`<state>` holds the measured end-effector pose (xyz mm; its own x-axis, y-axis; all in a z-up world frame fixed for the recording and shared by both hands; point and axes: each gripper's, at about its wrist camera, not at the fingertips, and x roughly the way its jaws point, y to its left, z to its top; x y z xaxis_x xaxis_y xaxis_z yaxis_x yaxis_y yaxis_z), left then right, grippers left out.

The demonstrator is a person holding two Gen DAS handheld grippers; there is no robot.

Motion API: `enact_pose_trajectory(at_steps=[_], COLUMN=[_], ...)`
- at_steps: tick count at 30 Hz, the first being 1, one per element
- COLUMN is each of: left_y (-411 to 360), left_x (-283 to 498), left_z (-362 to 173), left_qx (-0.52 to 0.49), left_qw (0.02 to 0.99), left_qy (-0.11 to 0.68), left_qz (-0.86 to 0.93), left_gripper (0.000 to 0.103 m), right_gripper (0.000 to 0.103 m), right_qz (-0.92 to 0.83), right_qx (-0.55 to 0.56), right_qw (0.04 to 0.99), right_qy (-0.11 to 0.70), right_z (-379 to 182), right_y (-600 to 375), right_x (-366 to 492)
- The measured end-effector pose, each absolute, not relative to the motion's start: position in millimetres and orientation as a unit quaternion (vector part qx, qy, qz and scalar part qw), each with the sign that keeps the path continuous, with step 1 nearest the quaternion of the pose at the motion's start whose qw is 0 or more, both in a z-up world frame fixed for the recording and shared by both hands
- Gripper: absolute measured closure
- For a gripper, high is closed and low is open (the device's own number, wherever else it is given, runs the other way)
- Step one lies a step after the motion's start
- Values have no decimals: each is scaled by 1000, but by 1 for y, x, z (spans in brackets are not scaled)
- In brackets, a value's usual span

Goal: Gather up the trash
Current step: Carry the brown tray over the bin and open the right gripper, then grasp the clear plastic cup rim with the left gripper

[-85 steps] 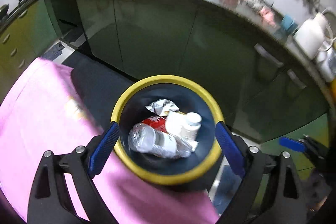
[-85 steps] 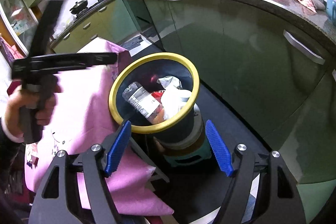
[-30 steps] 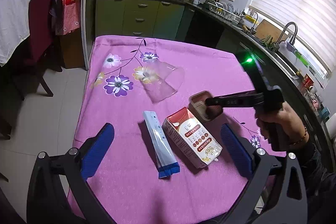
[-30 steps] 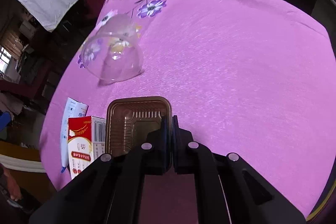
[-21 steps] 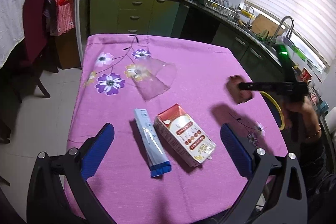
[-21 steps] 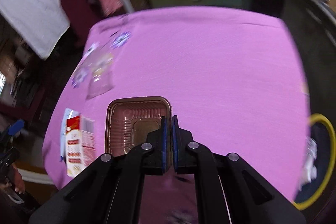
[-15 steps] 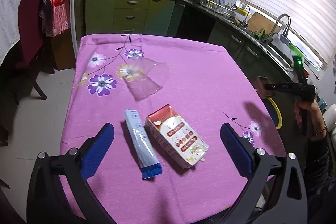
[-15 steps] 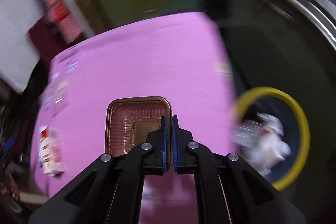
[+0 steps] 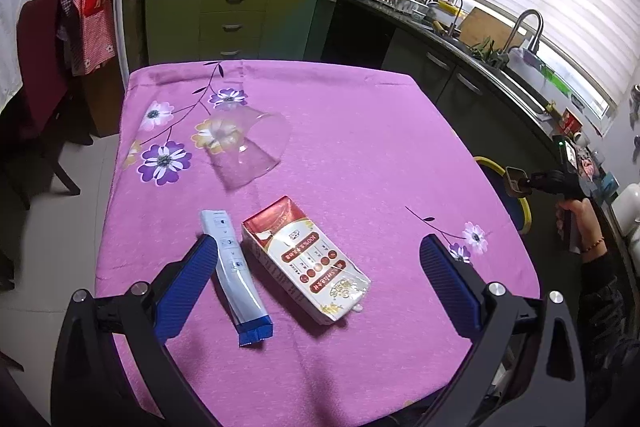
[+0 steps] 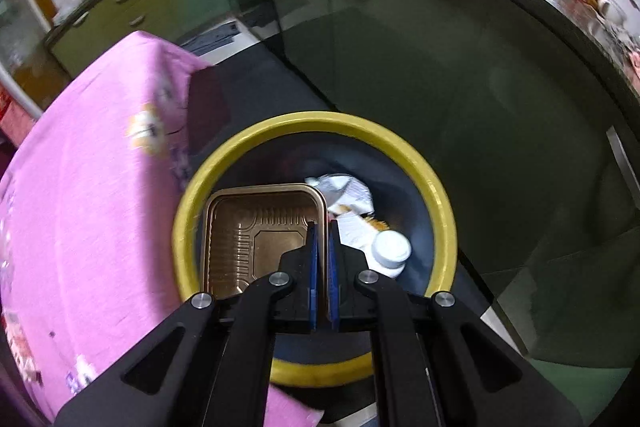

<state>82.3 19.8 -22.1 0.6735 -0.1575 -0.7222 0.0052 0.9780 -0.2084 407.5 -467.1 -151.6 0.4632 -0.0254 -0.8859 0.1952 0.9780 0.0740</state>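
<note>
While the right gripper (image 10: 322,267) hangs over the yellow-rimmed bin (image 10: 438,203), its jaws are clamped tight on the edge of a brown plastic tray (image 10: 256,235), which sits above the bin's mouth on the side nearest the table (image 9: 360,131). Inside the bin I can see crumpled white paper (image 10: 346,187) and a white-capped bottle (image 10: 390,249).

The thing to do well here, I'd say, is the drop: bring the tray a touch more toward the middle of the opening, since one corner looks close to the rim, then let the jaws part so it falls clear instead of catching on the yellow edge.

The left gripper (image 9: 320,283) is spread wide and empty above the pink flowered cloth. Below it lie a red and white carton (image 9: 308,259) and a flat blue and white sachet (image 9: 236,275), side by side, with a clear plastic cup (image 9: 252,143) tipped over farther off. Those look like the trash left to collect.
</note>
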Motion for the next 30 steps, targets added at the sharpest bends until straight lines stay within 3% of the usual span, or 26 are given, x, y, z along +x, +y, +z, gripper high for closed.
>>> enact_pose_trajectory(at_steps=[3, 9, 11, 18, 30], left_y=[19, 25, 28, 37, 49], left_x=[83, 91, 98, 136, 216], left_z=[-23, -28, -31, -34, -61], left_qx=[-94, -95, -96, -75, -38], left_qw=[909, 907, 904, 903, 888], left_qy=[404, 409, 415, 422, 453], left_qz=[-45, -39, -39, 0, 63], left_gripper=[7, 7, 7, 7, 7], right_gripper=[76, 73, 65, 64, 60], right_qz=[-87, -67, -47, 28, 94], right_qx=[91, 101, 97, 88, 80], right_qw=[850, 865, 875, 897, 899], right_qy=[512, 486, 472, 433, 419], right_z=[-159, -139, -125, -92, -81], right_y=[-481, -473, -462, -411, -368], right_x=[415, 394, 381, 344, 334])
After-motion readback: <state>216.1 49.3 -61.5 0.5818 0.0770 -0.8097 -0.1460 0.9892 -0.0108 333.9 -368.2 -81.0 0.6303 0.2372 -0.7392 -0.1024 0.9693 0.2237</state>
